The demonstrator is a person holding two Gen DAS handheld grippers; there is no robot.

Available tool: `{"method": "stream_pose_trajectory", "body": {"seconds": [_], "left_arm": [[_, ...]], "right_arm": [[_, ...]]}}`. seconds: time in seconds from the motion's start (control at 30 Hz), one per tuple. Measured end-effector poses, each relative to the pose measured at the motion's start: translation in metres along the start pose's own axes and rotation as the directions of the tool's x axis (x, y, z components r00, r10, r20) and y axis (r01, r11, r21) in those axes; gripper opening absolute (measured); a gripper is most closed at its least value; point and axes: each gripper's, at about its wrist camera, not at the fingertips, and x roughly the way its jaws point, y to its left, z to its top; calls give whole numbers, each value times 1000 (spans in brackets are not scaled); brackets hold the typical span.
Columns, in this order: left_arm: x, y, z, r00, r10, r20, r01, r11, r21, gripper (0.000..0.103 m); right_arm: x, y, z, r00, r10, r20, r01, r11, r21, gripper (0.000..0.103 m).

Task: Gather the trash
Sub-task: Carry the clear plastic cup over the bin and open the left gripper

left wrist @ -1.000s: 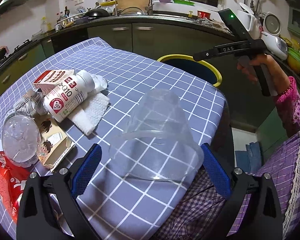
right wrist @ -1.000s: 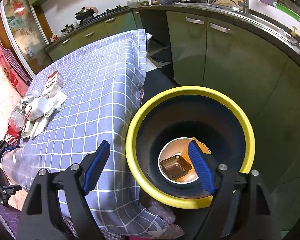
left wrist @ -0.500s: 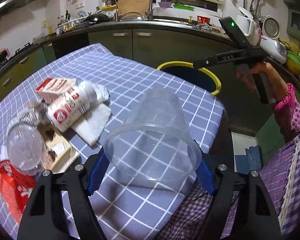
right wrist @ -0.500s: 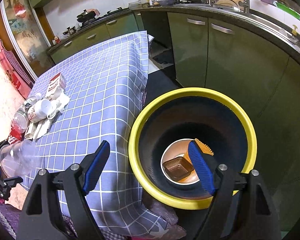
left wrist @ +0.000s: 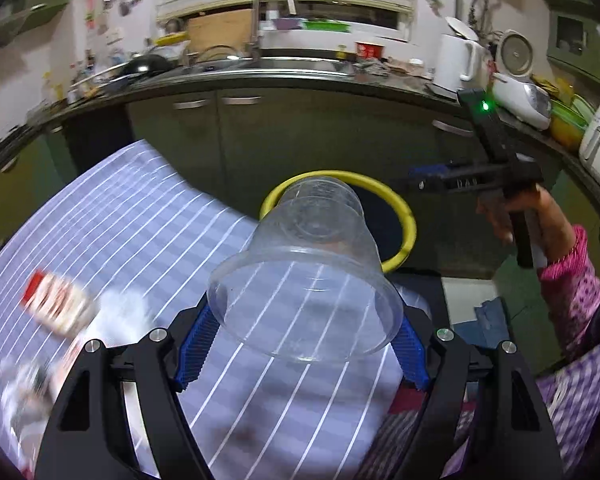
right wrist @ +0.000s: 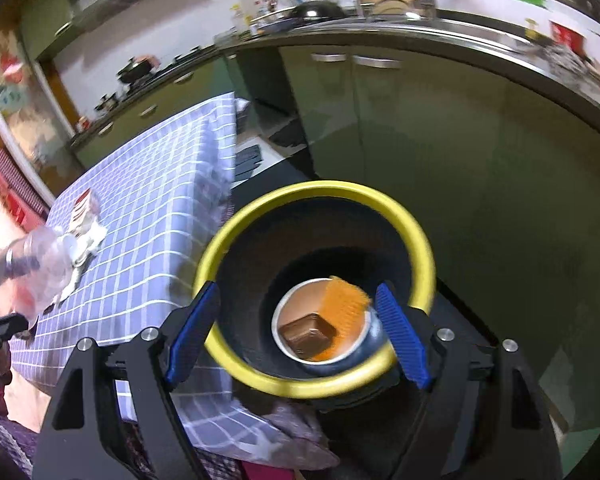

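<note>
A clear plastic cup (left wrist: 304,280) hangs tilted above the checked table (left wrist: 140,208), with my left gripper (left wrist: 302,350) shut on its wide rim. Its bottom points toward the yellow-rimmed black bin (left wrist: 404,216) beyond the table's edge. The right wrist view has the same cup (right wrist: 32,264) at far left. My right gripper (right wrist: 298,326) stands open over the bin (right wrist: 316,190) with nothing between its fingers. In the bin lie a white bowl (right wrist: 284,320), a brown tray (right wrist: 308,332) and an orange piece (right wrist: 342,306). A blurred red-and-white carton (left wrist: 56,304) and white tissue (left wrist: 124,312) lie on the table.
Green cabinets (left wrist: 300,136) and a cluttered counter with a sink run behind the bin. A kettle (left wrist: 458,60) and a rice cooker (left wrist: 524,98) stand at right. A person's hand in a pink sleeve (left wrist: 556,236) holds the right gripper's handle.
My left gripper closed on the cup, lifted it off the table and carried it toward the bin. The right gripper shifted sideways over the bin and stayed open.
</note>
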Motion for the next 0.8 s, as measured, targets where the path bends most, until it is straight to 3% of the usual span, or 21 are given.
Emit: {"method": "stream_pose_trajectory", "body": {"seconds": [0.23, 0.43, 0.5, 0.53, 0.67, 0.8], "left_arm": [[75, -26, 60, 992, -103, -70, 107, 993, 54, 76], [134, -37, 89, 984, -112, -141, 121, 991, 55, 78], [150, -35, 94, 980, -103, -170, 110, 994, 30, 88], [157, -33, 96, 978, -110, -179, 114, 993, 11, 88], [154, -25, 95, 980, -114, -162, 109, 993, -38, 88], [115, -15, 84, 994, -61, -87, 54, 996, -71, 90]], "right_arm": [[-13, -52, -13, 999, -39, 14, 37, 994, 98, 76], [-16, -79, -21, 999, -50, 18, 47, 988, 150, 76], [-16, -83, -22, 999, -49, 20, 46, 986, 163, 76], [-16, -85, -23, 999, -48, 21, 44, 985, 167, 76], [-17, -85, -27, 999, -40, 23, 36, 984, 177, 76], [-15, -81, -29, 999, -29, 16, 25, 985, 173, 76]]}}
